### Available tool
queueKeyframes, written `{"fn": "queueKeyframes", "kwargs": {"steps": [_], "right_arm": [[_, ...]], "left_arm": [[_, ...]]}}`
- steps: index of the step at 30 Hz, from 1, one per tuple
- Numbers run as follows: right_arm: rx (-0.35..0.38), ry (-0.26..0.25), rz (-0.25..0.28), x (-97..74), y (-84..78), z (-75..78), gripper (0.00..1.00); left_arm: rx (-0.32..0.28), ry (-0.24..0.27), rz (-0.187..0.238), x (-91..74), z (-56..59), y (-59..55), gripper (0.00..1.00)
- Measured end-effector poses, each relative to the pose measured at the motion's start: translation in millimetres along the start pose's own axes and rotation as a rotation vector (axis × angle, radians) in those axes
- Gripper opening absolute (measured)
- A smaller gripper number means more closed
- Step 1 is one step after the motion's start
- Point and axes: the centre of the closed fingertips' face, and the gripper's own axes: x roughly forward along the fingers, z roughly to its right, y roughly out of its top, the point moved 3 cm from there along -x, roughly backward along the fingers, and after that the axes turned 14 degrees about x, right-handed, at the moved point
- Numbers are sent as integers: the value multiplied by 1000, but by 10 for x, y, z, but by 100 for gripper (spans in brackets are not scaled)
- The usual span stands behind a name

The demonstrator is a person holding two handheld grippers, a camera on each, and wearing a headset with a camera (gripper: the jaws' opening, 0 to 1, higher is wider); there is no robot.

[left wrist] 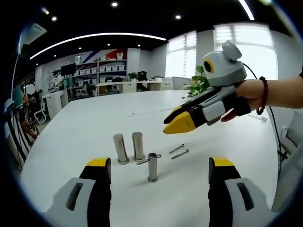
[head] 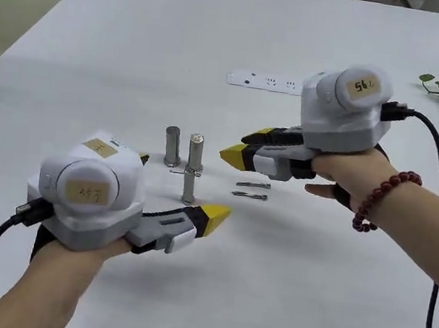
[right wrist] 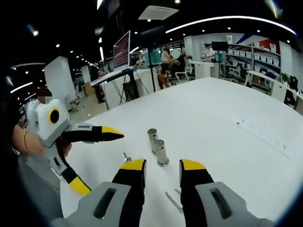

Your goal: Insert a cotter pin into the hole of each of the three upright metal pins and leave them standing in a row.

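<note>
First, in the head view, three metal pins are seen standing on the white table (head: 119, 62): a left back pin (head: 172, 146), a right back pin (head: 196, 153) and a front pin (head: 189, 189). A cotter pin (head: 179, 172) is stuck through the front pin (near its top). Two loose cotter pins (head: 252, 184) are laid flat to the right.

Next, in the left gripper view, the left gripper (left wrist: 160, 164) is held wide apart, with nothing in it.

Last, in the right gripper view, the right gripper (right wrist: 163, 165) is parted only a little, and nothing is gripped.
</note>
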Motion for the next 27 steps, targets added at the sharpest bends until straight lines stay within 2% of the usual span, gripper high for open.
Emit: {"fn": "queueKeyframes", "kwargs": {"steps": [4, 9, 11, 19, 27], "right_arm": [[-18, 18, 16, 108, 47, -47, 24], [-27, 34, 17, 288, 68, -46, 23], [-21, 35, 15, 338, 63, -50, 23], [-17, 22, 8, 530, 27, -25, 21], [-29, 14, -1, 653, -18, 6, 16]], "left_arm": [[2, -2, 18, -57, -2, 68, 89], [12, 3, 19, -128, -17, 102, 92], [-8, -5, 17, -156, -15, 105, 93], [9, -7, -11, -242, -32, 53, 99], [18, -11, -9, -277, -32, 58, 99]]}}
